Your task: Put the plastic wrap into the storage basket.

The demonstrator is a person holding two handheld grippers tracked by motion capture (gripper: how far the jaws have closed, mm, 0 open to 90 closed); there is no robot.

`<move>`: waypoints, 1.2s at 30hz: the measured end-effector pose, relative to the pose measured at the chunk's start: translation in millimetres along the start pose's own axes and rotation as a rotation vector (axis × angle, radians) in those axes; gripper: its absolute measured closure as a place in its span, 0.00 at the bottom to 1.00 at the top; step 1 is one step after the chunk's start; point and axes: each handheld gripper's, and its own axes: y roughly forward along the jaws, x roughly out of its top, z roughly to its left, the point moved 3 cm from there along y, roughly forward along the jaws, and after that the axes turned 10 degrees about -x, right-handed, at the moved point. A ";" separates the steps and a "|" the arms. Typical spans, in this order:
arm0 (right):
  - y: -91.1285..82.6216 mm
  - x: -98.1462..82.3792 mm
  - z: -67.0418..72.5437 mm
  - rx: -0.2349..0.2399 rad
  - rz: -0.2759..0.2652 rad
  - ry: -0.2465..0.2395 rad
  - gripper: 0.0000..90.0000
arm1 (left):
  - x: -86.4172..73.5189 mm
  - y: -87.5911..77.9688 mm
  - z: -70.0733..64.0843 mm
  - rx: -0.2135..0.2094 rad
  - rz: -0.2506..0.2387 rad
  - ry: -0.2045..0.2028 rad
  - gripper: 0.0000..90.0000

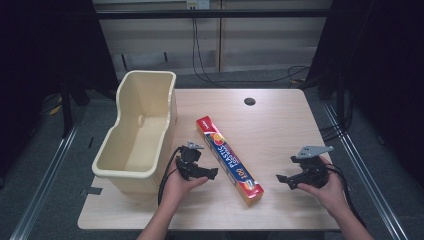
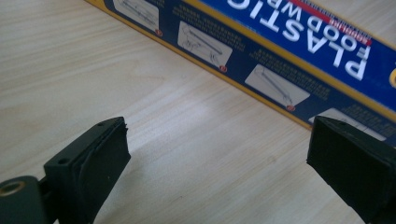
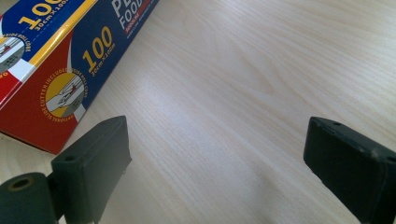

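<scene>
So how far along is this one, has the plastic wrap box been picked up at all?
Nothing looks done yet: the plastic wrap box lies flat on the table, beside the cream tub, which looks empty. In hand: the left gripper and right gripper flank the box, jaws open, nothing between them. Left to do: the grasp and any move of the box.

The long box lying on the table bears "PLASTIC" in white capitals on its blue face, and "100" in yellow toward its near end. In the left gripper view the same face reads "PLASTIC FOOD W…", cut off at the edge. In the right gripper view its end shows "100" twice, "30cm x 100…" beneath, and a round yellow seal reading "SLIDE CUTTER INCLUDED".
</scene>
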 end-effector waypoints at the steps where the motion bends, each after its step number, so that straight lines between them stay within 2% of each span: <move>1: -0.6 0.1 -0.1 -0.005 -0.001 0.002 0.08 | 3.8 -1.6 -0.6 0.006 0.001 -0.002 0.06; 3: -0.9 0.3 0.2 0.002 0.000 0.004 0.08 | 12.2 -3.3 -2.6 0.015 -0.009 -0.024 0.06; 4: -1.1 0.4 0.4 -0.007 -0.004 -0.001 0.08 | 16.1 -4.5 -1.9 0.018 0.005 -0.023 0.05; 6: -1.2 0.8 1.1 -0.003 -0.007 -0.004 0.08 | 24.4 -2.8 -2.4 0.008 0.004 -0.056 0.05; 7: -1.9 1.1 1.1 -0.005 -0.013 -0.002 0.08 | 28.3 -1.7 -2.3 0.003 0.019 -0.069 0.05; 9: -2.8 1.7 1.0 -0.005 -0.017 0.001 0.08 | 36.3 2.1 -1.2 0.013 0.025 -0.092 0.04; 12: -4.1 1.8 0.6 -0.009 -0.022 0.008 0.08 | 44.4 4.0 0.1 0.031 0.030 -0.092 0.04; 13: -4.8 1.7 0.3 -0.006 -0.020 0.008 0.08 | 48.6 6.1 -1.8 0.032 0.014 -0.116 0.03; 14: -5.3 1.8 -0.2 -0.010 -0.028 0.009 0.08 | 52.1 7.0 -2.7 0.020 0.021 -0.110 0.03; 16: -5.9 1.8 -1.6 -0.013 -0.033 0.018 0.08 | 58.1 10.5 -4.8 0.033 0.030 -0.106 0.02; 20: -6.2 1.8 -1.7 -0.009 -0.036 0.024 0.08 | 68.6 17.9 -8.2 0.056 0.037 -0.125 0.01; 21: -7.0 2.4 -1.8 -0.008 -0.040 0.024 0.09 | 72.9 21.9 -9.4 0.073 0.041 -0.137 0.00; 25: -7.8 3.0 -1.4 -0.008 -0.050 0.028 0.09 | 79.1 28.3 -11.4 0.081 0.038 -0.172 0.00; 30: -7.9 3.3 -0.9 -0.004 -0.055 0.033 0.09 | 79.1 35.3 -12.0 0.105 0.046 -0.173 0.00; 31: -7.8 3.5 -1.2 -0.001 -0.063 0.031 0.09 | 78.9 37.3 -12.4 0.104 0.039 -0.186 0.00; 33: -8.5 3.8 -1.1 0.006 -0.065 0.041 0.09 | 77.8 41.8 -12.3 0.134 0.028 -0.205 0.00; 36: -8.3 3.6 -1.0 0.003 -0.063 0.042 0.08 | 75.8 45.0 -12.9 0.122 0.029 -0.221 0.00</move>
